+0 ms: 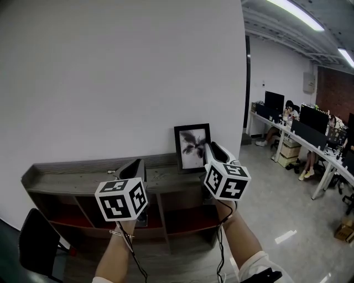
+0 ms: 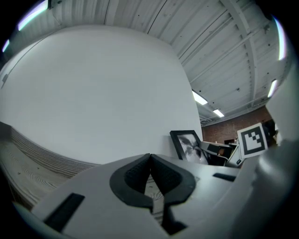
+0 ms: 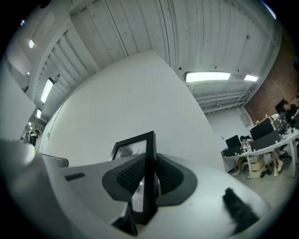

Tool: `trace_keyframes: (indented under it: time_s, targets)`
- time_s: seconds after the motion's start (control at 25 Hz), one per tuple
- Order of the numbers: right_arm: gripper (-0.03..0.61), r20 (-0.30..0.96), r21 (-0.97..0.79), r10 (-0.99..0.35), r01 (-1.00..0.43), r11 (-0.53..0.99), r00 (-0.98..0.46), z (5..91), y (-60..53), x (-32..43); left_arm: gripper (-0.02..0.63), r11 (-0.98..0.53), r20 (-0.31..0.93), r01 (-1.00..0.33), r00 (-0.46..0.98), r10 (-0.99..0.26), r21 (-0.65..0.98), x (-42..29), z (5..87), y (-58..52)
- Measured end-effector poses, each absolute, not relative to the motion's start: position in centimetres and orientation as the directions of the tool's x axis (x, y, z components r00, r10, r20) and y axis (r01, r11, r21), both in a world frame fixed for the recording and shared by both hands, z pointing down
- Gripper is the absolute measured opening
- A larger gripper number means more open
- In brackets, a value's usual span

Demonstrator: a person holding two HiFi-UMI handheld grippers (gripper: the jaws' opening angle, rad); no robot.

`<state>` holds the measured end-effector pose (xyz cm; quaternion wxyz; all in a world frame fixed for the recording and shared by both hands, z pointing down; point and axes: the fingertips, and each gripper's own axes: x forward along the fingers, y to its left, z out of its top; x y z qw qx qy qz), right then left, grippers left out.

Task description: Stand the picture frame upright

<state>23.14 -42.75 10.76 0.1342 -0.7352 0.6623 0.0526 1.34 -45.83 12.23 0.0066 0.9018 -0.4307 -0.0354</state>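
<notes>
Your right gripper (image 3: 149, 179) clamps the frame (image 1: 192, 145), hiding its right edge. It stands upright on the shelf (image 1: 72, 178), at 1 o'clock from your left gripper (image 2: 150, 176), whose jaws are together and empty. The compartments below are too dark to read.

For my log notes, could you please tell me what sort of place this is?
Probably an open-plan office: long desks with monitors and seated people, strip lights on the ceiling, and a wooden shelf unit against the white wall.

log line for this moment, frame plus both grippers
picture frame: upright on shelf | right gripper: jaws shut on picture frame edge | left gripper: jaws together, empty
</notes>
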Motion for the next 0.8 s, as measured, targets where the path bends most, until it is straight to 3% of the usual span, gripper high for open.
trace_keyframes:
  time_s: [0.8]
  targets:
    - [0.083, -0.092, -0.110, -0.991, -0.990, -0.088, 0.098, 11.7, -46.2, 23.7, 0.012, -0.645, -0.013, -0.762, 0.645, -0.764, 0.062, 3.8, 12.2, -48.0]
